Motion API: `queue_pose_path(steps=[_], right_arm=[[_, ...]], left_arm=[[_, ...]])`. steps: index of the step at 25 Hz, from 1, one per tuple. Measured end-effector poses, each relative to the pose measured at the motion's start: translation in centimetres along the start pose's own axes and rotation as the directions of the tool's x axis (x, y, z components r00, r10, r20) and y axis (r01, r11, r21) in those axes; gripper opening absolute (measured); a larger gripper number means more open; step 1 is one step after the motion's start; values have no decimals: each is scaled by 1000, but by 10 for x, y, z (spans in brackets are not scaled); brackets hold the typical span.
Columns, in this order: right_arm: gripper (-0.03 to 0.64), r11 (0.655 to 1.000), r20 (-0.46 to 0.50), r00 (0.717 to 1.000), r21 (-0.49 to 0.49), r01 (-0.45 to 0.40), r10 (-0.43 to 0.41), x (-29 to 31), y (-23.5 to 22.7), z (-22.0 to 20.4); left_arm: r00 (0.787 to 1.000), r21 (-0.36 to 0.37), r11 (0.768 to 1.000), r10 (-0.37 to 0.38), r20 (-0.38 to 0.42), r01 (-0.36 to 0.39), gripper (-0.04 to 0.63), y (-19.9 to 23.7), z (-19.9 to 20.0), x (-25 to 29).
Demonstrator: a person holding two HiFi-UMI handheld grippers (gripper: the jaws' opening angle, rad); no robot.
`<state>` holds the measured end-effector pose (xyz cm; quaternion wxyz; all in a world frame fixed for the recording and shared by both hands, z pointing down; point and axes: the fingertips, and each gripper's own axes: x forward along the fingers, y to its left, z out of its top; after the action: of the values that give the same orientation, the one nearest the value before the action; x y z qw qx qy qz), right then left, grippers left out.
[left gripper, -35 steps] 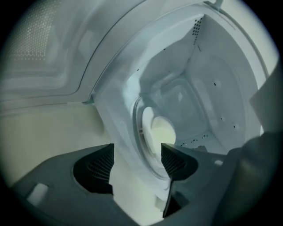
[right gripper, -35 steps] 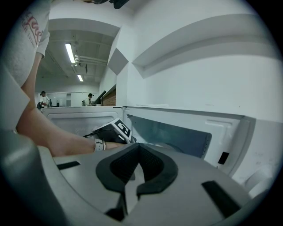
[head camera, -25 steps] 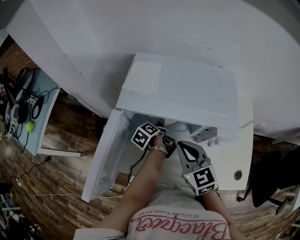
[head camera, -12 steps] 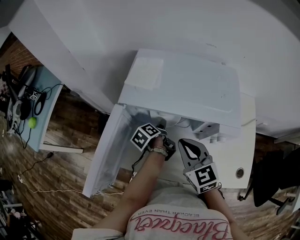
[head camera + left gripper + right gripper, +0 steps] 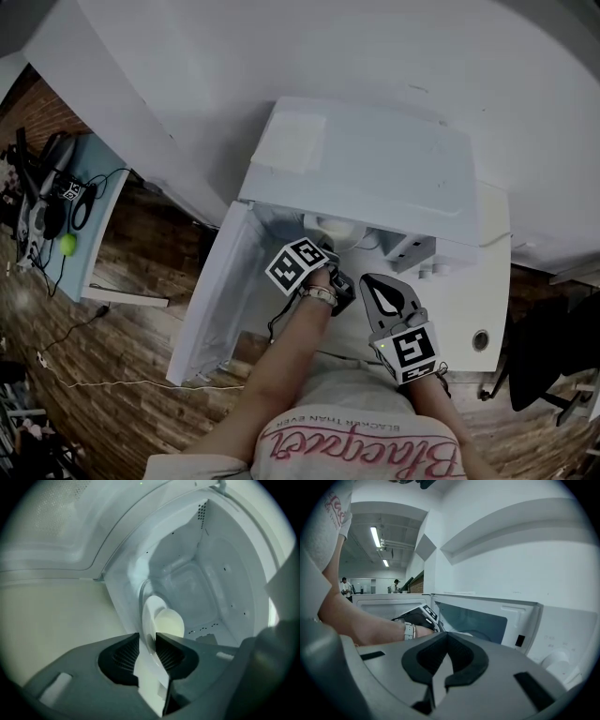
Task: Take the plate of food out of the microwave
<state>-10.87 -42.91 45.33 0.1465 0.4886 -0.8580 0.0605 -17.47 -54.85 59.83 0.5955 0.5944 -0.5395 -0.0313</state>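
Plate (image 5: 151,616) sits clamped in left hand-held gripper (image 5: 148,638), its jaws just closed; right hand-held gripper (image 5: 446,638) pinched together.

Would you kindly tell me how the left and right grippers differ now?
The left gripper reaches into the microwave; the right gripper hangs outside, in front. The left gripper's jaws have just been closing and clamp the rim of the plate; the right gripper's jaws are together, empty. Both face the microwave.
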Motion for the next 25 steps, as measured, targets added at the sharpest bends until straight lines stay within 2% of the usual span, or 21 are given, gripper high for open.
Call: queue_pose_path(steps=[1,2,8,12,16,19,25], right_arm=[[5,1000,3,1000,1,3,-3,-2,0,0],[5,1000,5,1000,1,5,-5,-3,0,0],[5,1000,12,1000,-3,10,-10,-12,3,2],[5,1000,7,1000,7,12,-12,-18,4,-1],[5,1000,2,1000,8,13,-13,-22,7,-4],[5,1000,0,1000,10,20,-20,-24,7,-6],[5,1000,-8,1000,11,26,-26,-24,5,-9]], left_arm=[[1000,-8,1000,-9,2,9,110,0,0,-2],[1000,-15,1000,-17,3,17,69,-1,1,-3],[992,-106,987,-121,21,123,46,2,0,-11],[979,-163,965,-201,47,206,28,2,-1,-15],[959,-230,931,-272,80,283,18,3,-1,-16],[940,-241,909,-322,110,340,14,4,-2,-18],[923,-236,892,-364,127,385,12,6,-5,-17]])
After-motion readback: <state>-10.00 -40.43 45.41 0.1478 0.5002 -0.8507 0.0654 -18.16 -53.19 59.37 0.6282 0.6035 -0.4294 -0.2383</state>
